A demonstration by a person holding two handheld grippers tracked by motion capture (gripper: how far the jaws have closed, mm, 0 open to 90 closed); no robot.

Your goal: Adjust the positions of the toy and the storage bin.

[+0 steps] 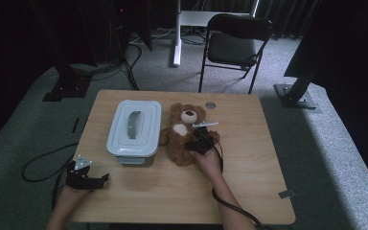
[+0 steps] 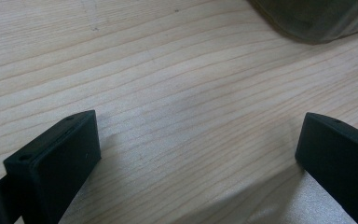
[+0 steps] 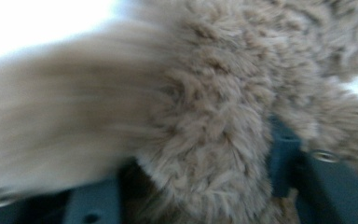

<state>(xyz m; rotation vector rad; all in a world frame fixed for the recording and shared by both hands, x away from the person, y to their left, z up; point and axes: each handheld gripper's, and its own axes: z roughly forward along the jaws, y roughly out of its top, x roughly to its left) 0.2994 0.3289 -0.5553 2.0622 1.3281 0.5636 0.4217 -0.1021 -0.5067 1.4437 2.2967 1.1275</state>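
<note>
right gripper view: jaws pinch fuzzy brown teddy bear [image 3: 205,140] | left gripper [image 2: 198,158] jaws wide, empty, over smooth woodgrain table [image 2: 168,70]

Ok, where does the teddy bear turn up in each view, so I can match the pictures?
High view: the teddy bear lies mid-table, just right of the lidded box, with the right gripper on its side.
Left gripper view: bare table and a corner of the box.
Right gripper view: brown fur up close, between the gripper's jaws.
Shared landmark: the light wooden table.

We see a brown plush teddy bear [image 1: 183,133] with a pale muzzle and chest patch lying on its back, just right of the lidded grey box [image 1: 134,132].
</note>
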